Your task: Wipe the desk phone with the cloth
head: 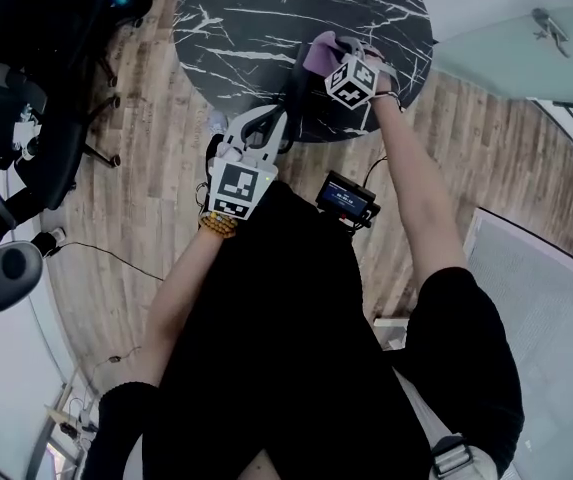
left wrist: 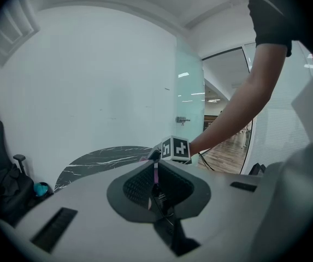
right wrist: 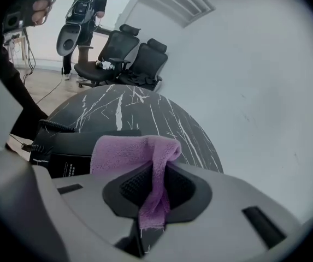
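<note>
A purple cloth is pinched in my right gripper, which is shut on it. The cloth's free end is draped over the top of the black desk phone. The phone sits with its coiled cord at the near edge of a round black marble table. From the head view, the right gripper holds the cloth over the phone. My left gripper hovers at the table's near rim. Its jaws stand together in the left gripper view, with nothing clearly held.
Black office chairs stand left of the table on the wood floor, and more chairs are beyond it. A person stands far off by the chairs. A small screen device hangs at my waist. A glass door is behind the table.
</note>
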`<move>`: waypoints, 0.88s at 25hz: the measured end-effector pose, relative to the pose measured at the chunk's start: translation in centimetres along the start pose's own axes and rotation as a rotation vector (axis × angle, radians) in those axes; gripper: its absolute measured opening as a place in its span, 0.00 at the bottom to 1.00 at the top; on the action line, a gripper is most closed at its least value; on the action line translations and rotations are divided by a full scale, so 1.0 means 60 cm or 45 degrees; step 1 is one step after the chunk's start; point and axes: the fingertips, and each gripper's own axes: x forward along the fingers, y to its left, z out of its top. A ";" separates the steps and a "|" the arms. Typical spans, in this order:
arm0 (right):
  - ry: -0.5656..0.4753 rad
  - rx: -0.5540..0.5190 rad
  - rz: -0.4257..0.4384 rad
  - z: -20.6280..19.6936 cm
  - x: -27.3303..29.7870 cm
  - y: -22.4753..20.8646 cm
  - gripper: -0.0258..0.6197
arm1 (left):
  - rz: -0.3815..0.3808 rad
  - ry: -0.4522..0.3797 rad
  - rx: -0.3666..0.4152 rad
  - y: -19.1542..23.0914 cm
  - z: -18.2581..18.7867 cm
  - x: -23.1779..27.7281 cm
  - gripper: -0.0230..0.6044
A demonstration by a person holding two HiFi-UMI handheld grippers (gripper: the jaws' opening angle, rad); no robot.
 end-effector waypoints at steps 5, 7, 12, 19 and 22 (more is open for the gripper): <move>-0.028 0.044 0.023 0.002 0.004 0.002 0.13 | -0.006 0.014 0.000 0.002 -0.008 0.003 0.09; -0.026 0.059 0.029 0.001 0.005 0.003 0.13 | -0.010 0.015 0.000 0.001 -0.009 0.006 0.09; -0.029 0.119 0.031 0.000 0.005 0.003 0.12 | -0.007 0.011 -0.003 0.002 -0.007 0.010 0.09; -0.044 0.142 -0.015 -0.003 -0.001 0.007 0.12 | -0.011 0.010 -0.004 -0.002 -0.006 0.009 0.09; -0.042 0.107 -0.050 -0.002 0.001 0.007 0.12 | -0.013 0.012 -0.002 -0.002 -0.007 0.012 0.09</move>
